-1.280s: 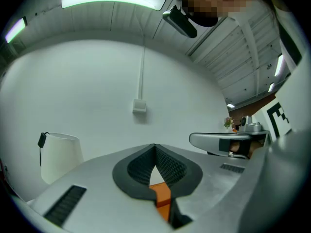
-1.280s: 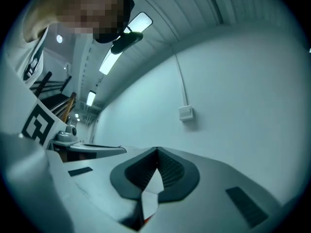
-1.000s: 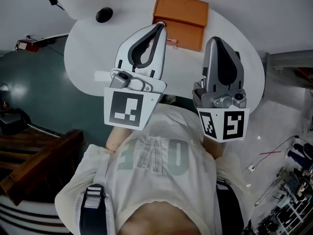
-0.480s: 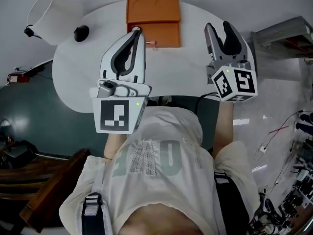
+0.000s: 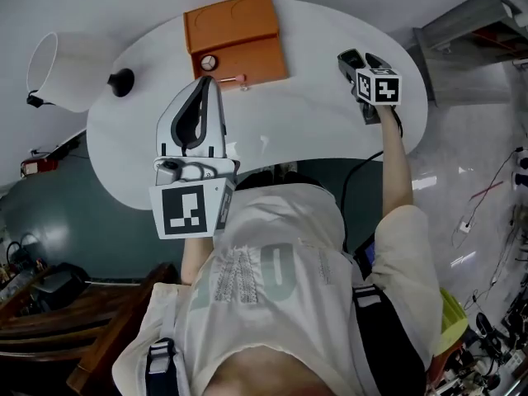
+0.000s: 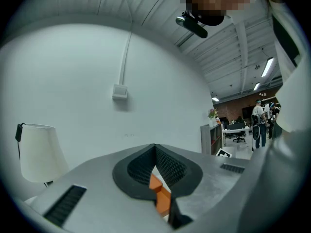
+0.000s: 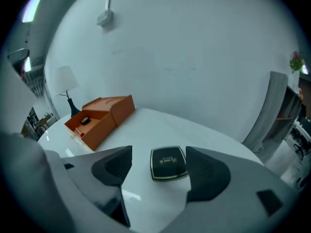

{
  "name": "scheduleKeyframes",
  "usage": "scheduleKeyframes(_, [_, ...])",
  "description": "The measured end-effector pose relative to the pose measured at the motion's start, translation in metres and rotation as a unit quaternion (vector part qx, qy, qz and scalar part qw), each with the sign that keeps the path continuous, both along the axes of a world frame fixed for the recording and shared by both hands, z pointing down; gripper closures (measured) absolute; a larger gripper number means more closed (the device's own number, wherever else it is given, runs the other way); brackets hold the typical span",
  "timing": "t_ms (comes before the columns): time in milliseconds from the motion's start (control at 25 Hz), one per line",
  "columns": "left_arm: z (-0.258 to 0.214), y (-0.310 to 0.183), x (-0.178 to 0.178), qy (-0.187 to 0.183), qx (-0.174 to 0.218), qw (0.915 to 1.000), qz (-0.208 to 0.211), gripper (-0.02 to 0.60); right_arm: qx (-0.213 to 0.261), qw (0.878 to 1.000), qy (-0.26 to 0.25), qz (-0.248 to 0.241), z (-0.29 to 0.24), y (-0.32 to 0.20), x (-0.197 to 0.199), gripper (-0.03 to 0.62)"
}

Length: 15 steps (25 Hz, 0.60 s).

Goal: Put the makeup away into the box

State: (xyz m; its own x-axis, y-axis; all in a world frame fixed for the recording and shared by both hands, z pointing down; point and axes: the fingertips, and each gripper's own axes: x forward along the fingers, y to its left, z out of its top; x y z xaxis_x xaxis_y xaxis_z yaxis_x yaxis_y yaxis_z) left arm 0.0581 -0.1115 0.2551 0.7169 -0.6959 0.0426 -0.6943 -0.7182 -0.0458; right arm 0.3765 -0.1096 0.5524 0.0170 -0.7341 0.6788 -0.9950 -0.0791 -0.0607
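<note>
The open orange box [image 5: 235,35] stands at the table's far edge, a round compact [image 5: 207,63] inside it and a small pink item [image 5: 233,79] just in front of it. My left gripper [image 5: 205,85] hovers before the box, its jaws shut with nothing in them; in the left gripper view the left gripper [image 6: 154,149] shows orange box [image 6: 160,193] through its gap. My right gripper [image 5: 356,56] is over the table's right side. Its jaws have just been opening. A black square compact [image 7: 168,162] lies on the table between the jaws of the right gripper [image 7: 159,154], untouched.
The white rounded table [image 5: 313,114] carries a white lamp [image 5: 62,68] with a black base [image 5: 122,79] at its left end. In the right gripper view the orange box [image 7: 99,118] sits far left of the compact. A grey shelf [image 5: 470,19] stands right of the table.
My right gripper swung from in front of my chest out and down to the table's right side, and its jaws opened. My left gripper sank a little toward the box.
</note>
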Motion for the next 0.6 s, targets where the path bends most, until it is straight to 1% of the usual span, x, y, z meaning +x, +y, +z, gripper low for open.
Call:
scheduleKeyframes(80, [0.009, -0.001, -0.002, -0.017, -0.005, 0.9998, -0.003, 0.574, -0.035, 0.999, -0.004, 0.000, 0.021, 0.005, 0.006, 0.260])
scheduleKeyframes(160, [0.014, -0.001, -0.001, -0.027, -0.007, 0.9996, -0.006, 0.574, -0.055, 0.998, -0.003, -0.001, 0.034, 0.007, 0.011, 0.260])
scheduleKeyframes(440, [0.012, -0.004, 0.004, -0.031, -0.004, 0.9995, -0.002, 0.574, -0.055, 0.998, 0.001, 0.015, 0.039, 0.002, 0.026, 0.260])
scheduleKeyframes(600, [0.014, -0.005, 0.003, -0.035, -0.003, 0.9994, -0.002, 0.574, -0.077, 0.997, 0.014, 0.000, 0.049, 0.006, 0.026, 0.250])
